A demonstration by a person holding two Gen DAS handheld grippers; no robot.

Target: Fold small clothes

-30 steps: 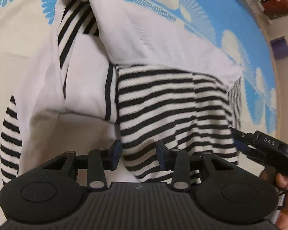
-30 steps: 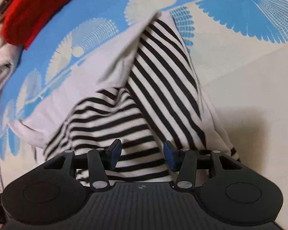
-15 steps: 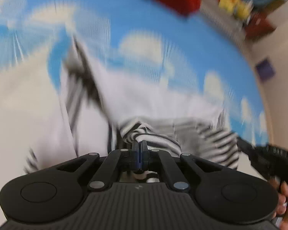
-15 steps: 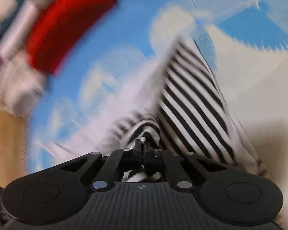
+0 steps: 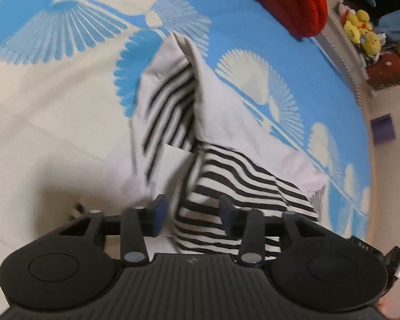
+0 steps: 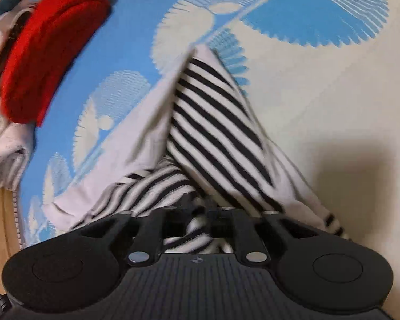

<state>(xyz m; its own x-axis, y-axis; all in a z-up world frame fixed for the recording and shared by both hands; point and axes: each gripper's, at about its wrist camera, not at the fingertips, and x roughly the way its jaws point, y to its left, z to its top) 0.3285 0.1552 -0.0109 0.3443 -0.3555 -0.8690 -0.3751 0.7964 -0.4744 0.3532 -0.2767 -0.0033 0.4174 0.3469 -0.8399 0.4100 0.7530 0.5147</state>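
The left gripper [image 5: 190, 212] gaped wide, gripping nothing; the right gripper [image 6: 197, 217] stood partly open around the striped garment [image 6: 213, 133], whose fold risked slumping loose.

Lighting even and bright, no glare. Motion blur smears the black-and-white striped cotton garment [image 5: 226, 181] [image 6: 216, 122] in both views. A soft dark shadow lies right of it in the right wrist view. Fisheye bending curves the edges; right fingertips possibly blurred.
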